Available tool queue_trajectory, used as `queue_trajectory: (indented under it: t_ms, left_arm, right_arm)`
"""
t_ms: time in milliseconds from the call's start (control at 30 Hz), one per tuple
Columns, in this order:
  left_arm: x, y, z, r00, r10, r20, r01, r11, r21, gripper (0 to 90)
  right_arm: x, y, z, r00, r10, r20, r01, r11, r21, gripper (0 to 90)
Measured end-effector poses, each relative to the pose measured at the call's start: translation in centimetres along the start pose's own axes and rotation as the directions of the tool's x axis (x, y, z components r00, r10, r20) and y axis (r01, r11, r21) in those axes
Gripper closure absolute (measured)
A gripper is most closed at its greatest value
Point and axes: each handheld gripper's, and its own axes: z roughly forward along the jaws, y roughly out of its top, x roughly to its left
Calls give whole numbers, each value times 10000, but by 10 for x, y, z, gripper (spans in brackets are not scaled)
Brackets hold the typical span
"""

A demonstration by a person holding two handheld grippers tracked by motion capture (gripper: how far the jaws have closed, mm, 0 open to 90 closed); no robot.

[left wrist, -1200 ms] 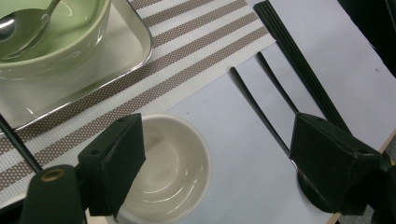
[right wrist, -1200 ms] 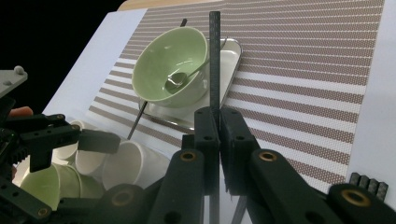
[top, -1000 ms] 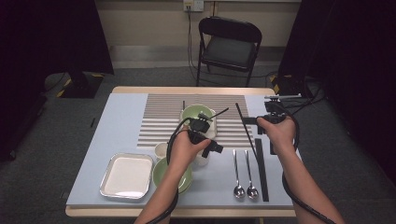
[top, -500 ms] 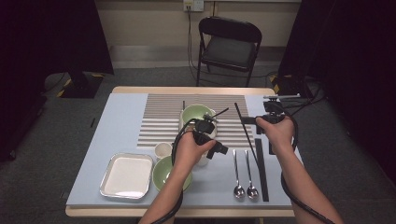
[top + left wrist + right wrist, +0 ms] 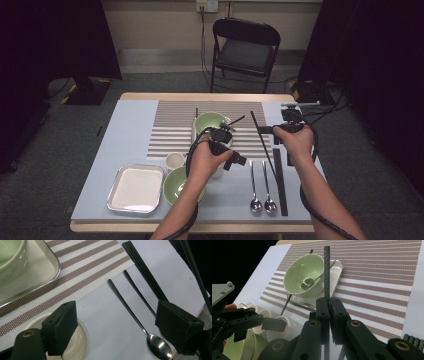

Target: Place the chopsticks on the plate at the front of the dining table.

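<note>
Right hand-held gripper (image 5: 325, 305): jaws clamped on a chopstick (image 5: 326, 272), held above the striped mat (image 5: 382, 270). Left hand-held gripper (image 5: 117, 327): jaws wide apart, empty, over a white cup (image 5: 81, 340) beside two spoons (image 5: 140, 326).

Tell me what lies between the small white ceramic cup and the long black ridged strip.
Two silver metal spoons, side by side on bare tablecloth, per the left gripper view.
</note>
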Motion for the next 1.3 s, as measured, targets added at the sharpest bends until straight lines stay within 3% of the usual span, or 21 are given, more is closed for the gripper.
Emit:
queue_trajectory:
  t_ms: [533, 767, 1300]
  left_arm:
    - [-12, 7, 5, 9991, -154, 396, 163, 9996, -223, 177]
    - [-14, 9, 5, 9995, -108, 301, 112, 9998, -153, 174]
    - [-23, 11, 12, 9981, -180, 587, 198, 9993, -312, 172]
  right_arm:
    - [2, -1, 2, 10000, -58, -11, 58, 10000, 9, 866]
    - [2, 0, 1, 10000, -45, -13, 45, 10000, 30, 865]
    - [3, 0, 4, 10000, -69, -35, 69, 10000, -38, 865]
